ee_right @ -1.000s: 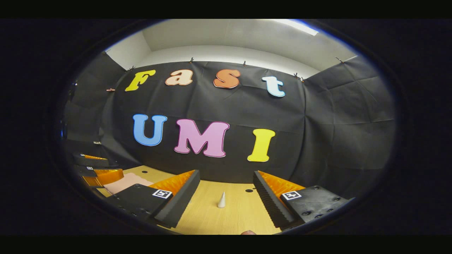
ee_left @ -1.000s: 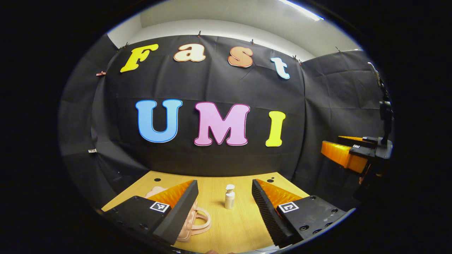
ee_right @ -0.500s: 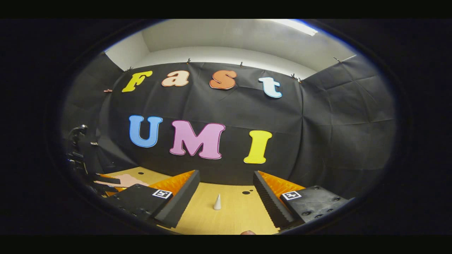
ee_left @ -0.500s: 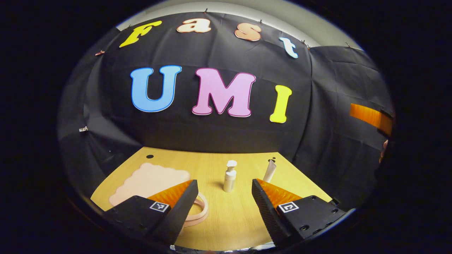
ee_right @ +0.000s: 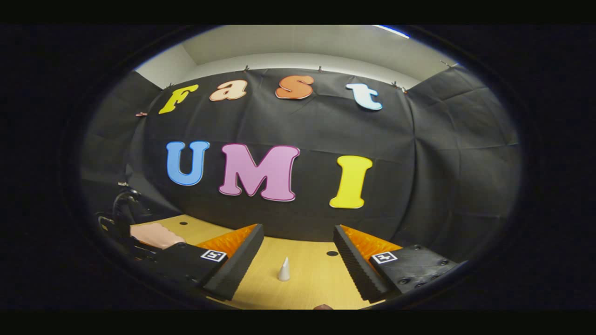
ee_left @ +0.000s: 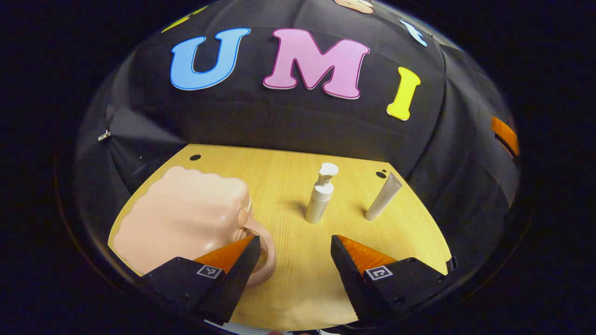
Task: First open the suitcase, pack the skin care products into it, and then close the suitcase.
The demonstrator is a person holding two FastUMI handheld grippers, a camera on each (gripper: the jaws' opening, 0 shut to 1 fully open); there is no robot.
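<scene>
My left gripper (ee_left: 288, 242) hangs wide open, grasping nothing, over the tabletop's (ee_left: 298, 288) near edge. The closed pink suitcase (ee_left: 181, 218) lies ahead toward the left edge, its handle (ee_left: 263, 258) just beside my left finger. My right gripper (ee_right: 298, 251), also open and empty, is farther off.

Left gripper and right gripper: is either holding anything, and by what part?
Nothing is held. The left gripper and the right gripper are both open, above the table.

Suitcase (ee_left: 181, 218) near edge hidden behind left gripper's fingers (ee_left: 233, 270).
</scene>
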